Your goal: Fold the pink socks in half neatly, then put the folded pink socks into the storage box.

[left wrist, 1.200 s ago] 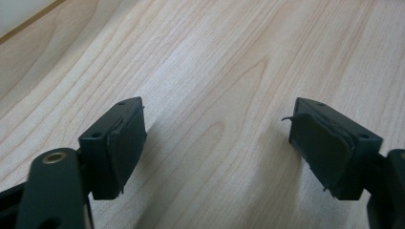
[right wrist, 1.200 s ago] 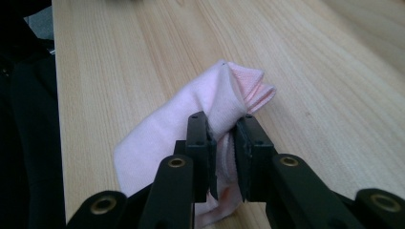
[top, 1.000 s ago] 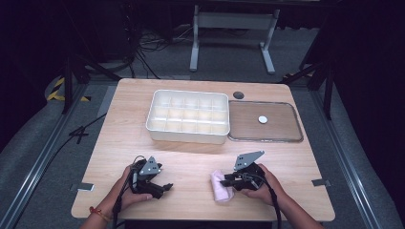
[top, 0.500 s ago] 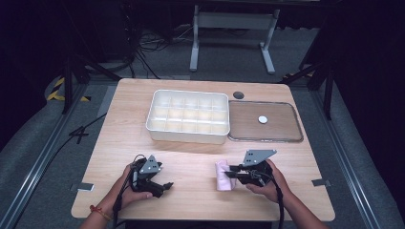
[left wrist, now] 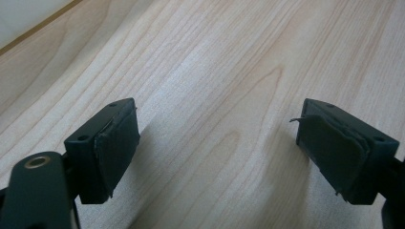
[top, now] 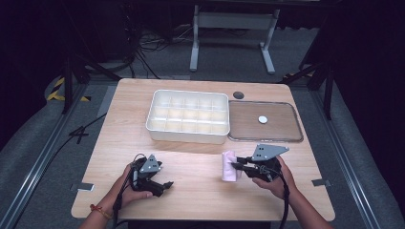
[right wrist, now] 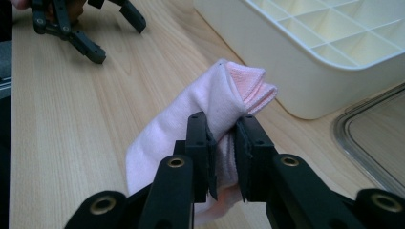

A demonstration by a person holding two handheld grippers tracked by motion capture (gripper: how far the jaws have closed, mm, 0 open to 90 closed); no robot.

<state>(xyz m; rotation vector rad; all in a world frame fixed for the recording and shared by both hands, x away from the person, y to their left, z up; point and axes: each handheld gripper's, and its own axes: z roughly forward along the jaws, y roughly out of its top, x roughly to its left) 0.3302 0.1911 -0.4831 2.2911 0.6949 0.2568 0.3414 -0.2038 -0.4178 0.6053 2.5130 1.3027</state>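
Softly folded, pink cloth (bunched layers) sits pinched in right tool.

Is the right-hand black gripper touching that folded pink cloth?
Touching. The right gripper view shows the right gripper with both jaws pinched on a fold of the pink cloth.

A white tray split into small square compartments sits at the far middle of the wooden surface. Just to its right lies a flat clear lid with a small white disc on it. A dark round spot lies beyond them.
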